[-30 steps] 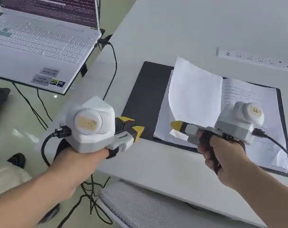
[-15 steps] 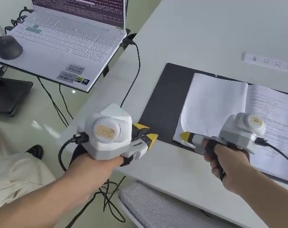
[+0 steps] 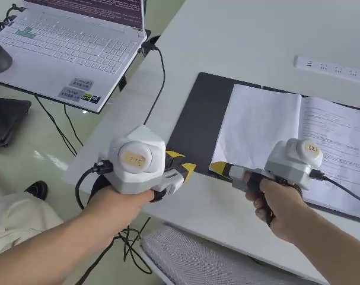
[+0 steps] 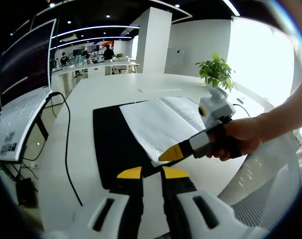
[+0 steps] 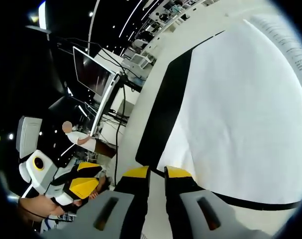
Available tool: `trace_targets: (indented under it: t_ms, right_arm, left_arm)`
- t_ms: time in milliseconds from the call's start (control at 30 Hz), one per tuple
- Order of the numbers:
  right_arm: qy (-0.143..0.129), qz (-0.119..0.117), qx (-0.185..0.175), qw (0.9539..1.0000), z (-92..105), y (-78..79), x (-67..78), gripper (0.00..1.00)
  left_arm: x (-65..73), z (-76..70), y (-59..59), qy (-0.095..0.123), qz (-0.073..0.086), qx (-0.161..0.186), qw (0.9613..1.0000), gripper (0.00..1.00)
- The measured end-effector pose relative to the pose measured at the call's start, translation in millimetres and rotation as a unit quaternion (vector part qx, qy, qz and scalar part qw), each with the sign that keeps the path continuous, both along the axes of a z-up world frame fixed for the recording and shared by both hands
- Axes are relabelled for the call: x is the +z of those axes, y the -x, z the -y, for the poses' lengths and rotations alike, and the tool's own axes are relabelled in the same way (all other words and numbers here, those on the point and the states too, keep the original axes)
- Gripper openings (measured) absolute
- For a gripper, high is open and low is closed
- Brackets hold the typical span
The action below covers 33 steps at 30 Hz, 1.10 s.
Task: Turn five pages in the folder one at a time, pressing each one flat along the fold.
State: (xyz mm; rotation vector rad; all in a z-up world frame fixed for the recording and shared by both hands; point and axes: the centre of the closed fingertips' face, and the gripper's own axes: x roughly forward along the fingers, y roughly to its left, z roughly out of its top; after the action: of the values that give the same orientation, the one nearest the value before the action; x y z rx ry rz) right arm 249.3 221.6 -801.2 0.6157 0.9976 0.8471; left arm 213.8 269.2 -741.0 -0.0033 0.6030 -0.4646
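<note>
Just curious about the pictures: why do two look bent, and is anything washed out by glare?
Both gripper views are fisheye, so the folder bows at its edges; left gripper view: the window is blown out white; head view: undistorted, evenly lit, sharp.

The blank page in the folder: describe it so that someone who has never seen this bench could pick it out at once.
On the white table, find the black folder lying open near the front edge. The page lies left of the fold, its near corner at the tips of the right gripper. It is plain white, while the sheet to its right carries printed text.
</note>
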Motion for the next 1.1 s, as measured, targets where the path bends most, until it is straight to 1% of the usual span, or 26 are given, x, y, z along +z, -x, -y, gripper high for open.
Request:
trace_targets:
  t_ms: [67,100,133,200,233,267,300,333,367,433,467,500,567,600,633,667,700,767,833,867,900,967,1000,1067,1100]
  right_arm:
    - [-0.011,-0.001,-0.006,0.9999,3.3,-1.2,5.5,0.11]
    - [-0.015,0.005,-0.009,0.9998,6.4,-2.0,10.8,0.11]
    - [-0.018,0.011,-0.013,0.9997,9.1,-4.0,14.5,0.11]
    - [-0.032,0.020,-0.024,0.9990,15.6,-9.6,24.1,0.11]
    - [-0.030,0.021,-0.028,0.9989,20.0,-11.7,25.8,0.11]
    - [-0.033,0.029,-0.035,0.9984,25.6,-16.6,30.0,0.12]
    - [-0.041,0.032,-0.041,0.9978,29.0,-20.4,34.2,0.12]
    - [-0.044,0.033,-0.047,0.9974,35.0,-24.8,37.1,0.12]
    - [-0.042,0.037,-0.052,0.9971,39.8,-28.8,38.1,0.13]
    - [-0.050,0.046,-0.063,0.9957,49.6,-37.3,44.8,0.13]
    - [-0.049,0.048,-0.068,0.9953,54.4,-40.7,45.9,0.13]
    - [-0.052,0.055,-0.076,0.9943,61.3,-46.4,49.0,0.13]
    - [-0.061,0.059,-0.088,0.9924,70.3,-52.1,55.7,0.14]
    - [-0.062,0.060,-0.090,0.9922,72.2,-53.4,56.3,0.13]
    - [-0.063,0.061,-0.092,0.9919,76.3,-53.3,60.1,0.13]
    - [-0.064,0.063,-0.095,0.9914,79.7,-55.8,61.0,0.14]
    - [-0.063,0.062,-0.099,0.9911,83.7,-57.4,62.2,0.14]
    - [-0.062,0.065,-0.103,0.9906,90.6,-61.6,63.0,0.12]
    - [-0.058,0.057,-0.111,0.9905,97.2,-66.8,60.9,0.13]
    - [-0.062,0.061,-0.111,0.9900,98.6,-68.4,62.4,0.13]
    - [-0.061,0.057,-0.113,0.9901,101.0,-71.7,62.0,0.13]
    - [-0.061,0.060,-0.119,0.9892,105.2,-77.1,62.0,0.12]
    - [-0.065,0.054,-0.124,0.9887,107.5,-81.8,60.4,0.12]
    - [-0.063,0.048,-0.128,0.9885,110.8,-88.6,55.4,0.12]
    - [-0.067,0.042,-0.133,0.9880,113.7,-95.7,51.4,0.12]
  left_arm:
    - [-5.5,3.6,-3.3,-0.001,-0.002,-0.003,1.0000,0.12]
    - [-9.5,6.3,-5.1,-0.001,-0.005,-0.007,1.0000,0.12]
    - [-12.1,7.7,-6.9,-0.003,-0.005,-0.009,0.9999,0.12]
    - [-18.1,12.0,-11.9,-0.006,-0.003,-0.015,0.9999,0.10]
    - [-21.0,13.7,-14.4,-0.007,-0.005,-0.017,0.9998,0.09]
    - [-24.4,16.4,-18.3,-0.006,-0.006,-0.018,0.9998,0.10]
    - [-26.1,18.9,-21.4,-0.006,-0.004,-0.020,0.9998,0.11]
    - [-28.2,22.9,-25.7,-0.005,-0.001,-0.024,0.9997,0.10]
    - [-29.8,26.0,-28.9,-0.006,0.001,-0.029,0.9996,0.10]
    - [-33.3,33.1,-36.9,-0.004,0.005,-0.033,0.9994,0.10]
    - [-35.1,36.4,-39.9,-0.004,0.007,-0.037,0.9993,0.09]
    - [-37.6,40.2,-43.7,-0.004,0.006,-0.038,0.9993,0.08]
    - [-39.1,45.5,-48.3,-0.001,0.011,-0.041,0.9991,0.08]
    - [-42.8,48.3,-52.0,0.001,0.010,-0.041,0.9991,0.08]
    - [-45.2,50.8,-53.5,0.001,0.007,-0.043,0.9991,0.08]
    - [-47.5,52.6,-55.3,0.000,0.009,-0.044,0.9990,0.08]
    - [-50.4,55.2,-56.4,-0.002,0.008,-0.044,0.9990,0.08]
    - [-56.1,59.3,-55.7,-0.008,0.001,-0.047,0.9989,0.07]
    - [-60.0,60.5,-56.8,-0.009,0.001,-0.045,0.9989,0.07]
    - [-61.3,60.9,-56.8,-0.011,0.000,-0.045,0.9989,0.07]
    - [-64.1,60.3,-57.1,-0.014,-0.003,-0.043,0.9990,0.06]
    - [-66.5,60.7,-56.9,-0.016,-0.004,-0.043,0.9989,0.04]
    - [-70.4,58.9,-55.7,-0.026,-0.009,-0.043,0.9987,0.02]
    - [-75.0,58.0,-55.0,-0.030,-0.013,-0.043,0.9985,0.00]
    - [-76.8,57.2,-54.5,-0.030,-0.014,-0.041,0.9986,0.00]
